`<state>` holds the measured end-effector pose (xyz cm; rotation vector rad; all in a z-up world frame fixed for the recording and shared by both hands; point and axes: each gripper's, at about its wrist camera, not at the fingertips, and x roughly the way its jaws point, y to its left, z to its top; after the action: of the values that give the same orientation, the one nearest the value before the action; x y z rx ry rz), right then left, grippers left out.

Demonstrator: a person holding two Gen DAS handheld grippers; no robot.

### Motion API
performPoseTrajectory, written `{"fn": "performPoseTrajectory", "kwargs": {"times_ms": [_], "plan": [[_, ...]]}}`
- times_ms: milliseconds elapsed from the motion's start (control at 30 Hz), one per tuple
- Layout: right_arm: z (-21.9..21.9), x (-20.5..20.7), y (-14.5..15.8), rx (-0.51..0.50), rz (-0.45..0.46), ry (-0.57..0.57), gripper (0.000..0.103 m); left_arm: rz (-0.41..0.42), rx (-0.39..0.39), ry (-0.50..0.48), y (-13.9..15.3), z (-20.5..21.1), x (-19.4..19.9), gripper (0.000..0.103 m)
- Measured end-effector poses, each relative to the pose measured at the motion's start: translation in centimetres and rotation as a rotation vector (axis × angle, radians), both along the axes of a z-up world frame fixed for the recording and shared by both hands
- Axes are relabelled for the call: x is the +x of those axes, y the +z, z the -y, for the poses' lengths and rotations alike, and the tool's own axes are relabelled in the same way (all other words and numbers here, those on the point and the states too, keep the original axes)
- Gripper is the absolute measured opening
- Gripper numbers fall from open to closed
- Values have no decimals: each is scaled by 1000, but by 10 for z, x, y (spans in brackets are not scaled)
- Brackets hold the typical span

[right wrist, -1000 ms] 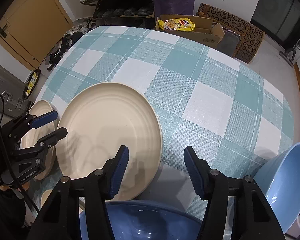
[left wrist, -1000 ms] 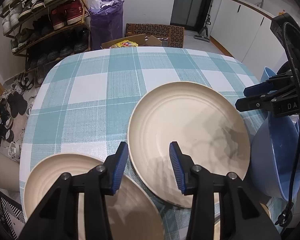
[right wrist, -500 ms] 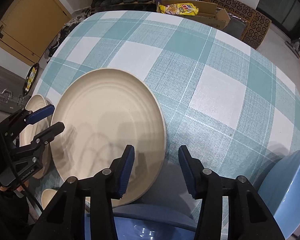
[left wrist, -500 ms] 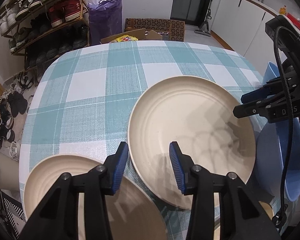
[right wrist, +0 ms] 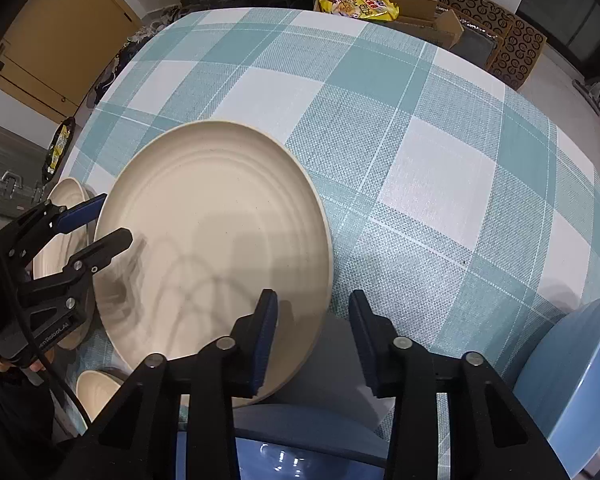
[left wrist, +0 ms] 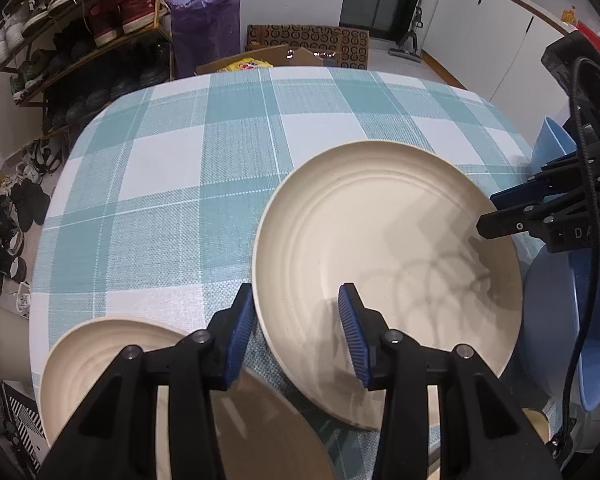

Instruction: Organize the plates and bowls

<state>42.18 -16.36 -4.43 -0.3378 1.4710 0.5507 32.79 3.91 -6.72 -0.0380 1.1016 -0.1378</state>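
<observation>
Right gripper jaws narrowing since the earlier frame, straddling the big plate's rim.

In the right wrist view the gripper is sitting lower over the lower-centre of the frame than a second ago, its blue pads drawn closer, one over the plate's bowl and one outside the rim; whether they are pinching yet I cannot tell, though a gap shows on the outer side. The left gripper is hovering partly spread across the same plate's opposite edge at lower centre of its view, holding nothing, likely steadying for a two-sided lift. The plate is lying flat on the checked surface, beside a second cream plate at lower left and blue bowls at right.
</observation>
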Motion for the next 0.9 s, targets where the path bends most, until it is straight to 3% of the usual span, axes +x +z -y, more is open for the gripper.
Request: {"fn": "performPoseTrajectory", "kwargs": {"times_ms": [300,567,900], "plan": [[-2,0,-5,-10,-14,15,31,-56,29,-23,-6,6,-5,40],[-8,-3,-13,-36,3,36,21,-48,25,-1,-4,0,-7,27],[-11,-6,-10,-51,47,32,15,-28,7,23,-1,-4,-10,24]]}}
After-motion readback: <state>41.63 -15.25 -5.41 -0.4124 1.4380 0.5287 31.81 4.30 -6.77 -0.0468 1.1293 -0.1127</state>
